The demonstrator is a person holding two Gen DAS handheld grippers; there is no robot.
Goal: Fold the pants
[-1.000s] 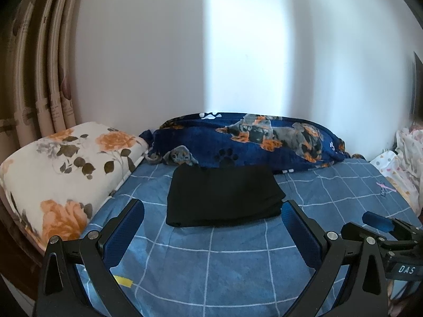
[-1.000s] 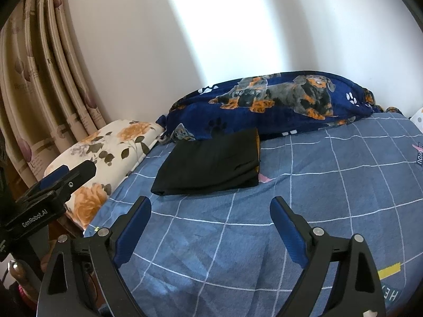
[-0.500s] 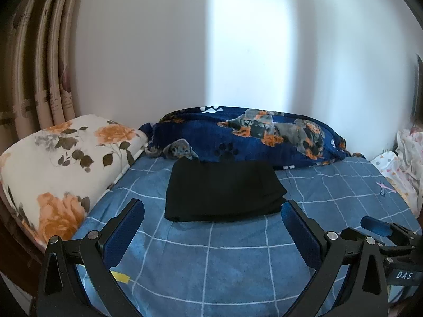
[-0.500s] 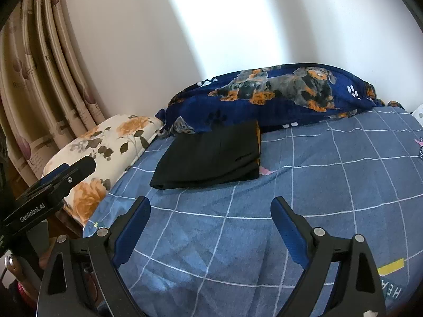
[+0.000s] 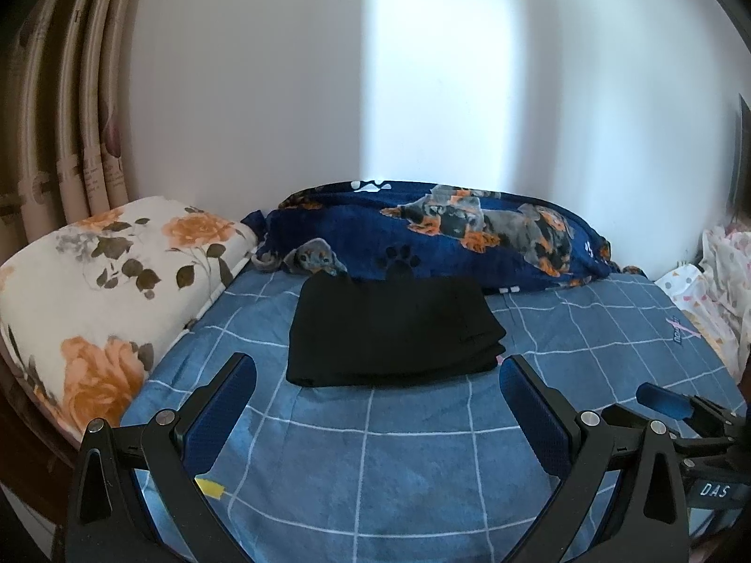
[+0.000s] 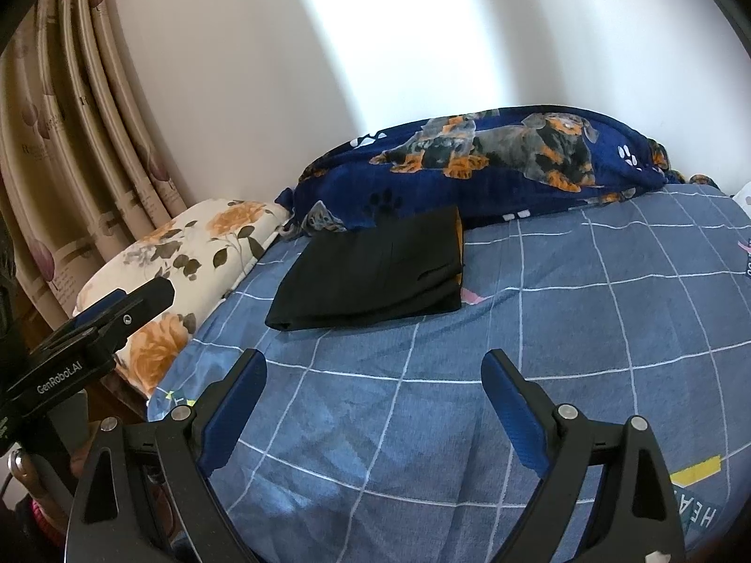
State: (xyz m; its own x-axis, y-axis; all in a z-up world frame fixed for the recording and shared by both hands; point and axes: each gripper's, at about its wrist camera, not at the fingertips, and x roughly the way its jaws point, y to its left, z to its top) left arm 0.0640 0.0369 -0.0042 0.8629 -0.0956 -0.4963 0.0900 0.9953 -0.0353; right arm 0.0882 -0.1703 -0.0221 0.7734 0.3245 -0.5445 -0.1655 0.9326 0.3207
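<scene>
Black pants (image 5: 392, 328), folded into a flat rectangle, are seen on the bed (image 5: 422, 460) ahead of the left tool (image 5: 375, 403) and ahead-left of the right tool (image 6: 373, 399). Both tools are held wide open, gripping nothing. A dog-print blanket (image 5: 469, 239) is touched by the pants' far edge
</scene>
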